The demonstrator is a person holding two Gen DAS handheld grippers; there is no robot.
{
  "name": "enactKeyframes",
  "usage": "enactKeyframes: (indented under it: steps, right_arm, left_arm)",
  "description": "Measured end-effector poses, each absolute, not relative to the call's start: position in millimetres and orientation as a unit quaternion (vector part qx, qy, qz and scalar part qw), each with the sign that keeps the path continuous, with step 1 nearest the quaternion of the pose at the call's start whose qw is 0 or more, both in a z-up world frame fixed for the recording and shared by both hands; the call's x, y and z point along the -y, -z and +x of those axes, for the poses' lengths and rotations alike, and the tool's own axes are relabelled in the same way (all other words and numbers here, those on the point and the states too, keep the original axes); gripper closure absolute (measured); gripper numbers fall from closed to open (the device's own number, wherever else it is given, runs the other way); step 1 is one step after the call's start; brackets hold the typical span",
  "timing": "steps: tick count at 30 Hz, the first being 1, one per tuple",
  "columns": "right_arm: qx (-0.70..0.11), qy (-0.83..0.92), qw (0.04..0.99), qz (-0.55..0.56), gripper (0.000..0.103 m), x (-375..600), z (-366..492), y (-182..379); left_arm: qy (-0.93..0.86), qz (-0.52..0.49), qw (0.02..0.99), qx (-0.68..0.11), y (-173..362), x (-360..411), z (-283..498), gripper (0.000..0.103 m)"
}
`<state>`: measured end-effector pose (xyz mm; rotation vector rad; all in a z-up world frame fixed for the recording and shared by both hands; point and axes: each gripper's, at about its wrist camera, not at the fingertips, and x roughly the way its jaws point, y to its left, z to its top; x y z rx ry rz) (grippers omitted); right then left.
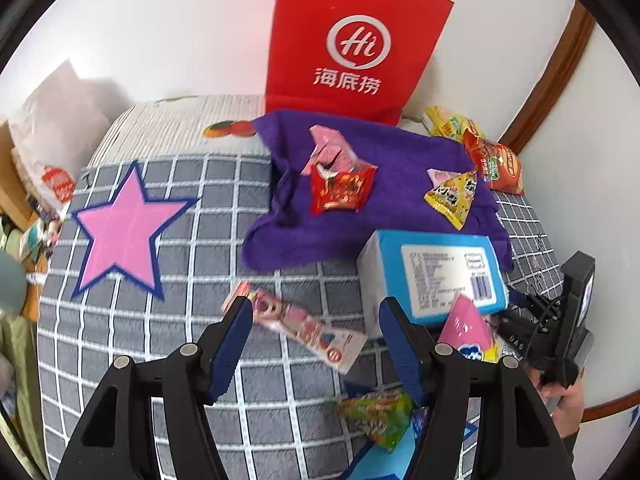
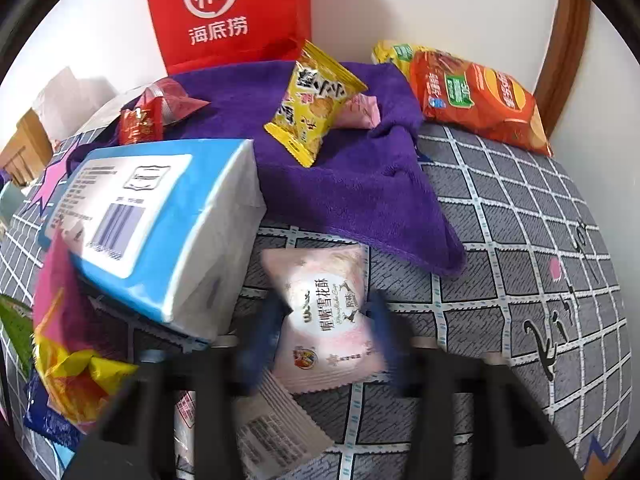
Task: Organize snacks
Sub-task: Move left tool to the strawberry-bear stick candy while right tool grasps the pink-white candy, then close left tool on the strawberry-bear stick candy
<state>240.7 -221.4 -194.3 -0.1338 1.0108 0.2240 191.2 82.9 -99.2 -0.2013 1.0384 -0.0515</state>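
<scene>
Grey checked bedding (image 2: 520,216) spreads under a white wall, with a purple towel (image 2: 360,184) and a red paper bag (image 2: 224,12) behind. My right claw (image 2: 326,320) has its blurred blue pads against both sides of a pink snowflake-crisp packet (image 2: 326,316) lying on the bed, beside a blue tissue pack (image 2: 160,216). My left claw (image 1: 316,312) stands half open and empty above a long pink snack packet (image 1: 308,326).

Ahead of you a towel (image 2: 352,184) lies on the bed (image 2: 520,240), the paper bag (image 2: 224,12) standing behind it at twelve o'clock. The tissue pack (image 2: 160,216) sits at nine o'clock, the chip bag (image 2: 476,96) at two.
</scene>
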Motion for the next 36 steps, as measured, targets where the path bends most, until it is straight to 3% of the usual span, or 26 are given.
enactKeyframes:
  steps: [9,19,36]
  right_arm:
    - [-0.44,-0.042,0.897,-0.007,0.066,271,199,157]
    - [-0.46,-0.017,0.888,0.022,0.065,281,166,200]
    - [-0.451,0.0,0.893,0.009,0.061,275,166,203]
  left_arm:
    - [0.023,-0.116,0.856,-0.504,118,-80,170,0.04]
    - [0.039,-0.124,0.85,-0.511,128,-74,158,0.04]
    - [0.019,-0.193,0.828,-0.525,167,-95,192,0.041]
